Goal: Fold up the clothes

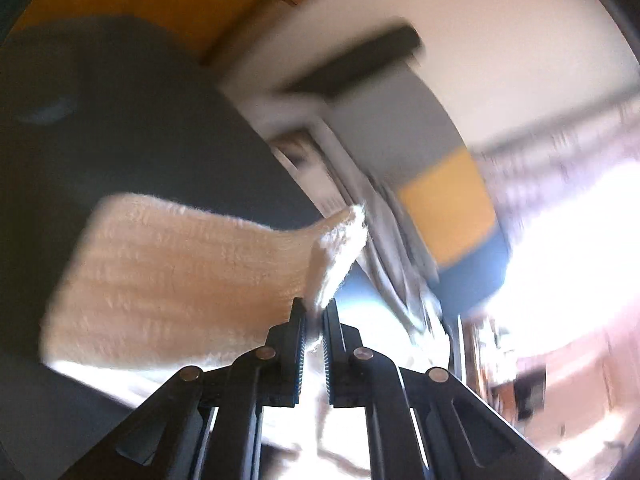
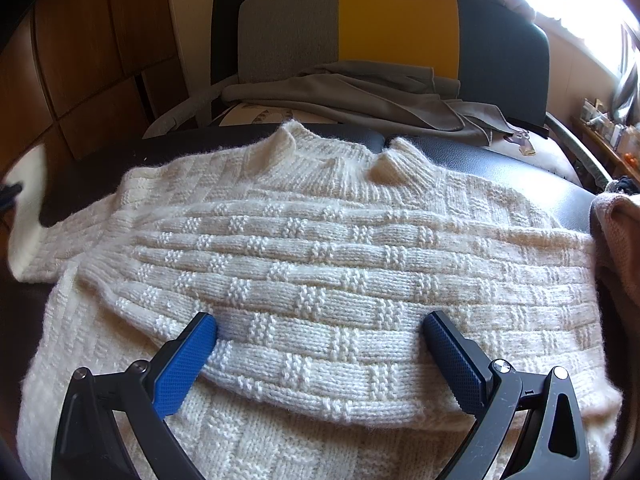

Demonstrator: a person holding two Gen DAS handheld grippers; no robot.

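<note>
One cream knitted sweater point(image 2: 320, 264) lies spread on a dark padded surface point(image 2: 500, 168), its collar at the far edge and a sleeve folded across the chest so that it runs from one side of the body to the other. The right gripper point(image 2: 320, 332) rests over this sleeve with its two blue-padded fingers point(image 2: 184, 360) spread wide — one on each side of the sleeve's width, tips touching the knit but not squeezing it. The left gripper point(image 1: 315, 312) is pressed together on a fold of the same cream knit: in the left wrist view, which is blurred, the cuff end of a sleeve point(image 1: 160, 280) is pinched between the two black fingers and hangs away to the left above the dark surface. Behind the sweater stands one chair point(image 2: 396, 24) whose backrest has three panels — grey, yellow and dark blue. The seat of that chair holds a single crumpled grey cloth point(image 2: 360, 92), draped over its front. At the right edge of the right wrist view a piece of pinkish-brown fabric point(image 2: 620, 240) lies just beside the sweater. Wooden panels point(image 2: 80, 60) fill the left background, and one dark roll point(image 2: 228, 28) stands upright beside the chair.
</note>
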